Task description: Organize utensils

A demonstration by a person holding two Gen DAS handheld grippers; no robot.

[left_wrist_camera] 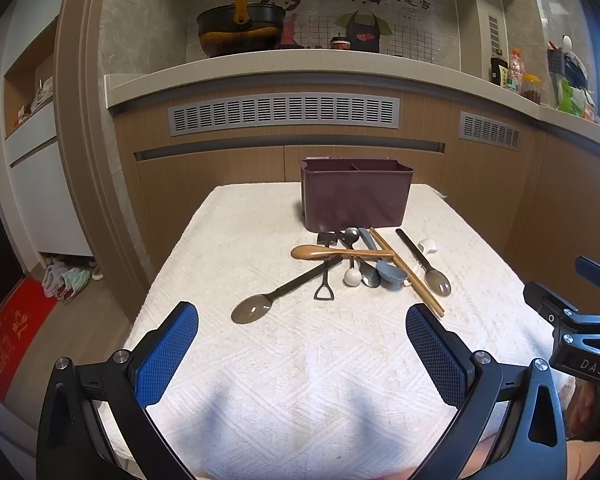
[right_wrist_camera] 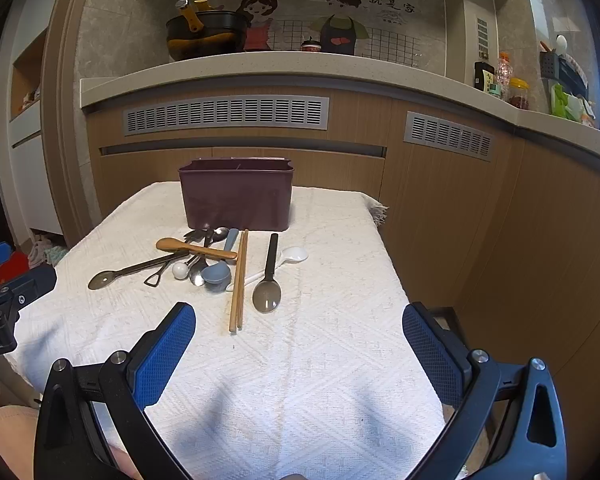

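Observation:
A dark maroon utensil box with a divider stands at the far end of a white cloth-covered table. In front of it lies a heap of utensils: a wooden spoon, wooden chopsticks, two dark grey spoons, a blue-grey spoon, metal spoons and a white spoon. My left gripper is open and empty, short of the heap. My right gripper is open and empty, near the chopsticks' near end.
Wooden cabinets with grey vents and a countertop stand behind the table. A black pot sits on the counter, jars and bottles at the right. The table's right edge drops off beside the cabinets.

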